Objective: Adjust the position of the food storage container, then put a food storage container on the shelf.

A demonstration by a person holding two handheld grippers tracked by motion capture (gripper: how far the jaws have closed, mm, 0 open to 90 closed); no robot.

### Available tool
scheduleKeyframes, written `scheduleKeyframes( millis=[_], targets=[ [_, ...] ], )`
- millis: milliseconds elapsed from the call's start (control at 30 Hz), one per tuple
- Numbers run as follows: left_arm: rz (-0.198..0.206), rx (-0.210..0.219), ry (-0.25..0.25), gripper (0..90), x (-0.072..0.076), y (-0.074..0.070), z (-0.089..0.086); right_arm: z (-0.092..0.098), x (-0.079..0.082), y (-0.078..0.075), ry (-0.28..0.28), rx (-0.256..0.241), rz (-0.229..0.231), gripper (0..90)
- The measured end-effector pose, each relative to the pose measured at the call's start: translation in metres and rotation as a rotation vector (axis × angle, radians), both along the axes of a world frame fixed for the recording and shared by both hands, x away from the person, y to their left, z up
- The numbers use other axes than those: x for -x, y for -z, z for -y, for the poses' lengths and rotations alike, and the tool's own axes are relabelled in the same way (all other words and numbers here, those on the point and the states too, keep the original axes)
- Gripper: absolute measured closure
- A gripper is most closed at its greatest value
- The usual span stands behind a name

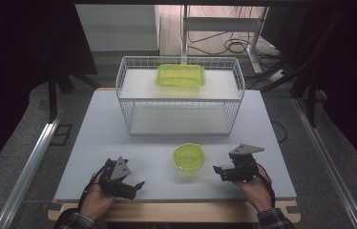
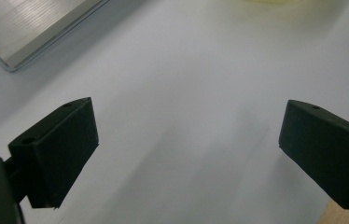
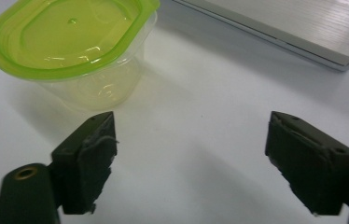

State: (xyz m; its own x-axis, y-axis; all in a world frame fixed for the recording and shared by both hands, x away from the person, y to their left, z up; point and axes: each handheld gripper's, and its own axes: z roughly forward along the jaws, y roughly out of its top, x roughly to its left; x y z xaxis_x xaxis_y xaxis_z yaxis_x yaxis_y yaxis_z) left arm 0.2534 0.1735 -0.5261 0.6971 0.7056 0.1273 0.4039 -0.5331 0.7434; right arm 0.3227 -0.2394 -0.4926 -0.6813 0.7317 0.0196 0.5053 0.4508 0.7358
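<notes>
Fingers of both my grippers stand wide apart with nothing between them: left gripper (image 1: 128,183) at lower left of the high view, right gripper (image 1: 224,171) at lower right, both low over the white worktop (image 1: 90,143). A white wire basket (image 1: 180,93) fills the upper centre, with a rectangular green lidded container (image 1: 180,75) on its upper tier. Between my grippers, just below centre, sits a small round green-lidded tub (image 1: 189,157); in the right gripper view it lies upper left (image 3: 72,44).

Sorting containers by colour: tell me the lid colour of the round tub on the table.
Lime green lid, best seen in the right gripper view.
</notes>
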Motion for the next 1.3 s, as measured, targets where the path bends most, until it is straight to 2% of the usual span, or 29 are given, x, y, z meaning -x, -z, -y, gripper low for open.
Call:
scheduleKeyframes(
  millis=[133,367,500,700,767,800,900,1133,1300],
  targets=[
    [0.002,-0.001,-0.002,4.4,-0.001,0.000,0.000,0.000,-0.001,0.002,-0.009,-0.001,-0.003,9.5],
    [0.003,-0.007,-0.004,4.4,-0.001,0.001,-0.001,-0.001,-0.004,0.000,0.011,-0.048,-0.024,5.4],
    [0.005,-0.010,-0.002,4.3,-0.001,0.001,0.000,-0.002,-0.007,-0.003,0.013,-0.095,-0.056,6.0],
    [0.005,-0.016,0.001,4.2,-0.001,0.001,0.000,-0.011,-0.015,-0.012,-0.015,-0.185,-0.104,5.8],
    [0.004,-0.017,0.002,4.3,-0.001,0.001,0.001,-0.015,-0.016,-0.015,-0.012,-0.188,-0.091,12.4],
    [0.003,-0.016,0.002,4.3,0.000,0.001,0.001,-0.016,-0.018,-0.017,-0.011,-0.187,-0.088,18.5],
    [0.003,-0.019,0.004,4.3,-0.001,0.001,0.001,-0.020,-0.022,-0.019,-0.026,-0.198,-0.110,29.8],
    [0.002,-0.025,0.006,4.3,0.000,0.001,0.002,-0.032,-0.044,-0.012,-0.015,-0.272,-0.253,46.2],
    [0.002,-0.030,0.008,4.3,0.000,0.001,0.002,-0.038,-0.056,-0.006,-0.012,-0.298,-0.321,56.8]
  ],
)
